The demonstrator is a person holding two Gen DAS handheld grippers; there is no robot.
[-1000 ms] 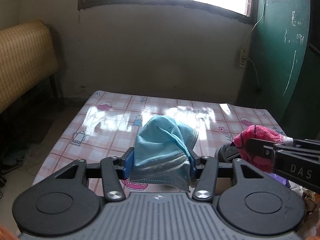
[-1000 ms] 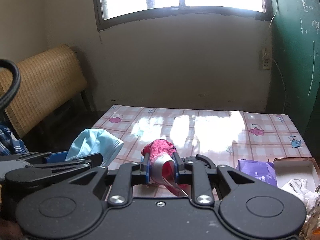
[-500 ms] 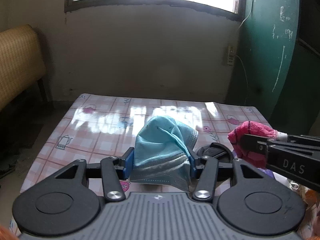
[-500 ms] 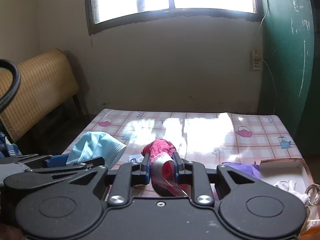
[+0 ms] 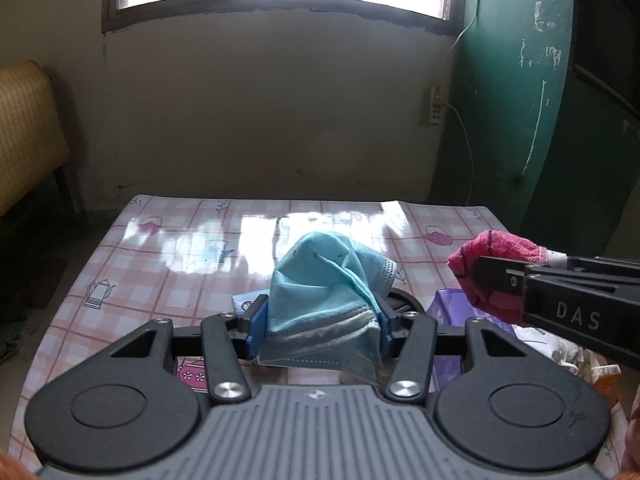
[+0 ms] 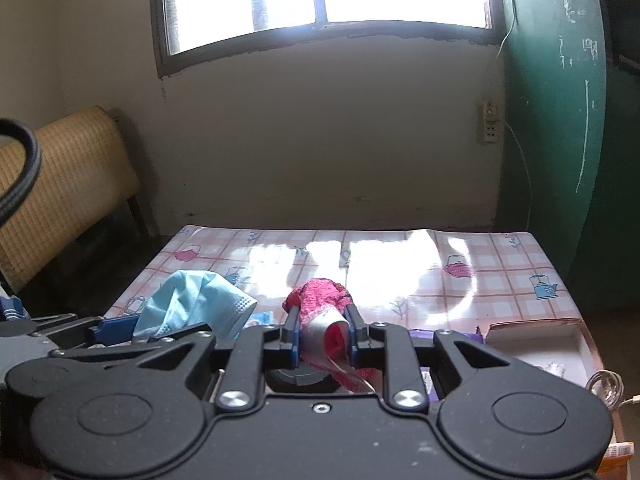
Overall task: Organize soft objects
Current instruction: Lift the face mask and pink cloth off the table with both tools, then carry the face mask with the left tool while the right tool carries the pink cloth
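Left hand-held gripper clamps the bunched blue face mask above the table; right hand-held gripper pinches the pink cloth tight alongside.

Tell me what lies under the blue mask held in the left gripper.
Under the blue mask: a light-blue packet, a black round object and the checked tablecloth. The mask covers the rest.

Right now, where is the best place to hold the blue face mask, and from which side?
Grip the face mask across its bunched pleated lower part, coming from its near side, as the left tool does: there the layers are thickest, while the loose top flops.
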